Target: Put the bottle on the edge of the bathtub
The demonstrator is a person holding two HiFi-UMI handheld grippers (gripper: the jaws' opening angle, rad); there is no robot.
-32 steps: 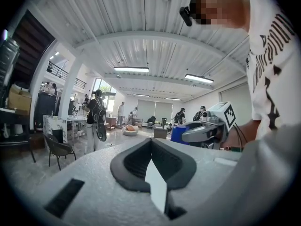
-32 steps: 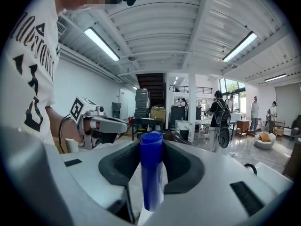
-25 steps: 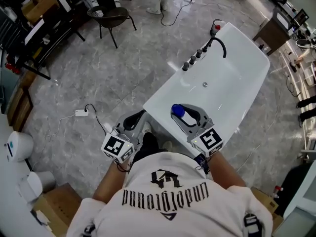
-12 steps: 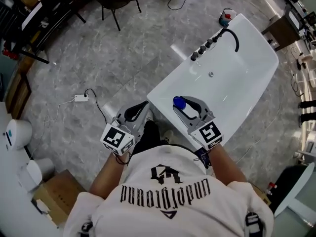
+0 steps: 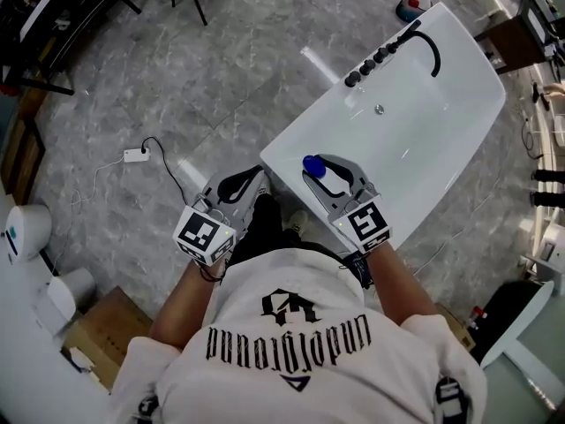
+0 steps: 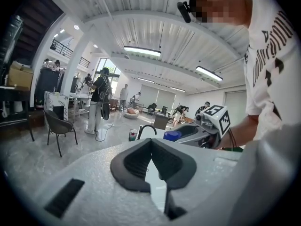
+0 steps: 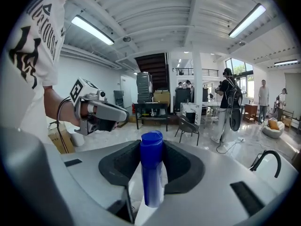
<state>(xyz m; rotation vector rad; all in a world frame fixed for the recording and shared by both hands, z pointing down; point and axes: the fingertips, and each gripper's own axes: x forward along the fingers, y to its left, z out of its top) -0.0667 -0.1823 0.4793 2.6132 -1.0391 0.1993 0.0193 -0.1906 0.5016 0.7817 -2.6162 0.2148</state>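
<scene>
**Writing.** The person's white shirt (image 5: 291, 360) carries black gothic lettering under an emblem. It shows upside down in the head view and seems to read "underground". Each gripper's cube bears black-and-white square markers and no words. The side of the bottle that shows is plain blue.

**Task item.** The bottle (image 7: 151, 173) is blue with a blue cap. It stands upright in the right gripper (image 5: 320, 170), which is spread wide with its dark fingers (image 7: 181, 166) pressed on the bottle from both sides. In the head view the cap sits over the inside of the near end of the white bathtub (image 5: 472, 122), just past the rim closest to the person. The bottle is held above the tub and not resting on its edge.

**Left gripper.** The left gripper (image 6: 151, 166) has its fingers drawn together at the tips, with nothing between them. It hangs over the grey marble floor (image 5: 221, 87), just beside the tub's near corner.

**Containers.** A drain (image 5: 379, 109) shows in the bathtub basin. A black curved faucet (image 5: 429, 46) and a row of dark knobs (image 5: 366, 67) stand on the far left rim. An open cardboard box (image 5: 88, 347) sits on the floor at the person's left; its contents cannot be made out.
</scene>
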